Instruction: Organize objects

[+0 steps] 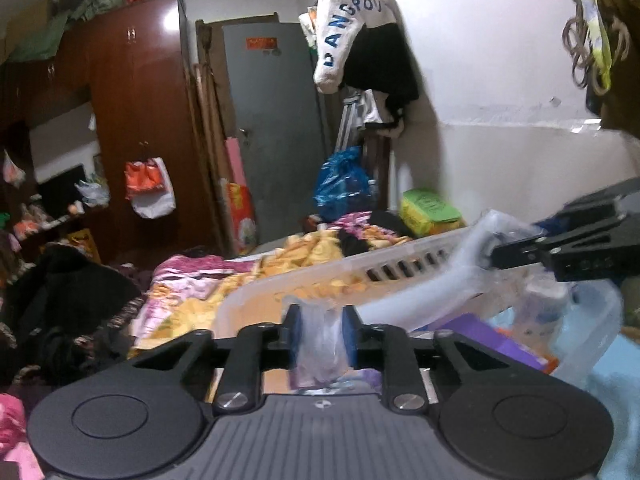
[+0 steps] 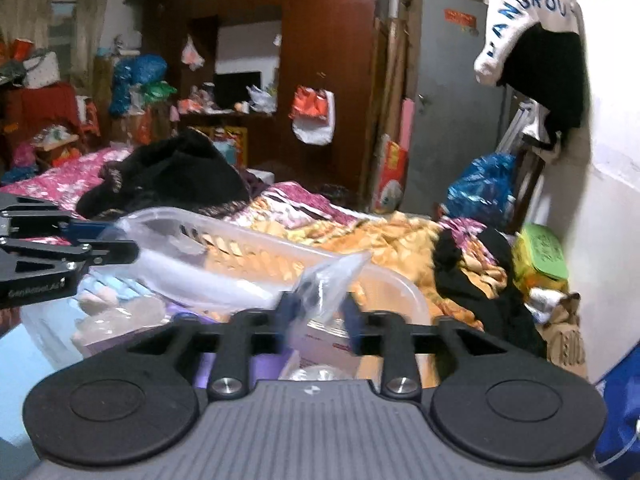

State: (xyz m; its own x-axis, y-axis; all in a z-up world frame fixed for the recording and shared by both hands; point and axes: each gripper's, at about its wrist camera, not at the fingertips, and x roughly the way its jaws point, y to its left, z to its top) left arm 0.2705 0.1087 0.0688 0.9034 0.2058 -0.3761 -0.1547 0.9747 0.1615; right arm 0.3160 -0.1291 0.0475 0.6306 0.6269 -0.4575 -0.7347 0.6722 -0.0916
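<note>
Each black tool (image 1: 322, 334) has blue pads (image 1: 351, 334), silver screws (image 1: 231, 402) and a ribbed grey housing (image 1: 320, 432).

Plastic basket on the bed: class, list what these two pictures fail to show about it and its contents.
- Left wrist view: the left tongs hide the basket floor.
- Right wrist view: the clear bag between the right tongs is blurred; contents unreadable.
- Both views: items inside are smeared, unidentifiable.

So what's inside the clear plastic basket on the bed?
The clear plastic basket holds a purple box, a white bottle and clear plastic bags. Anything beneath them is covered.
</note>
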